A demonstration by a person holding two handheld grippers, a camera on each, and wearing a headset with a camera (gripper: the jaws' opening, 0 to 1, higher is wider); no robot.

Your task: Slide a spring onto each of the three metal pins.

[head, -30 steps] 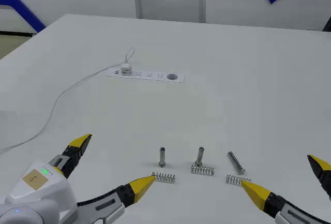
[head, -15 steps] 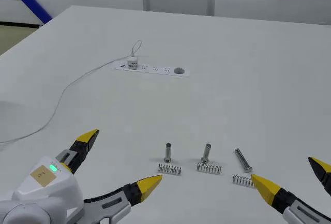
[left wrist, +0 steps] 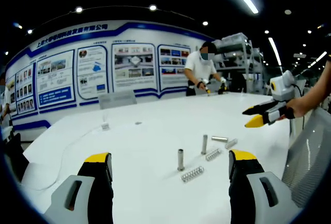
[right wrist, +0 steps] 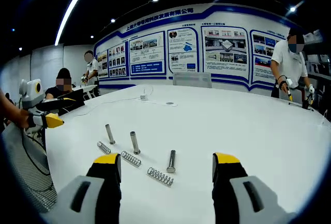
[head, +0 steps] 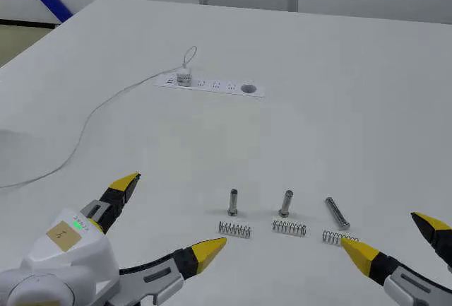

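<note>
Ahead of left hand-held gripper (head: pixel 173 212) (agape): springs (head: pixel 289 228); pins (head: pixel 286 203) beyond.

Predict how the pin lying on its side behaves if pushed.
Round and smooth, the lying pin likely rolls sideways when pushed. Being solid-looking metal, it probably stays stiff. Its shiny surface may slip when gripped.

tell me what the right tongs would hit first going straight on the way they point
Probably the nearest spring, centred ahead of the open right tongs in the right gripper view, with the lying pin just beyond it. Their height over the table is unclear, so they might pass above.
</note>
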